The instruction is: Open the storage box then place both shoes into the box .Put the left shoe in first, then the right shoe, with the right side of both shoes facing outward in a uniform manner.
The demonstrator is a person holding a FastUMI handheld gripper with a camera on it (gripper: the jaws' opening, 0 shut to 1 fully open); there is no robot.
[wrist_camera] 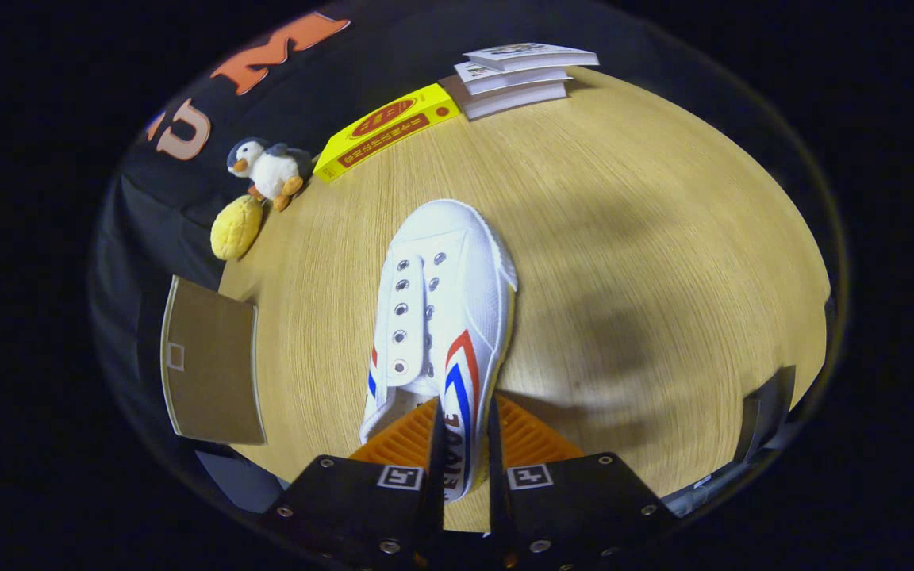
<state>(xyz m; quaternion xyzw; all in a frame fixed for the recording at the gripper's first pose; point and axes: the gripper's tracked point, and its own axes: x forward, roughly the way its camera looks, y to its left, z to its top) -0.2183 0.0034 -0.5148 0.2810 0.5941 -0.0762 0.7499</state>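
A white canvas shoe with red and blue side stripes and empty eyelets hangs above the wooden table, toe pointing away from me. My gripper is shut on the shoe's side wall near the heel, one finger inside the opening and one outside against the striped side. A brown cardboard flap, apparently part of the storage box, lies to the left of the shoe at the table's edge.
At the far left of the table sit a penguin plush and a yellow plush. A yellow flat box and a stack of white books lie at the back. Bare tabletop spreads to the right.
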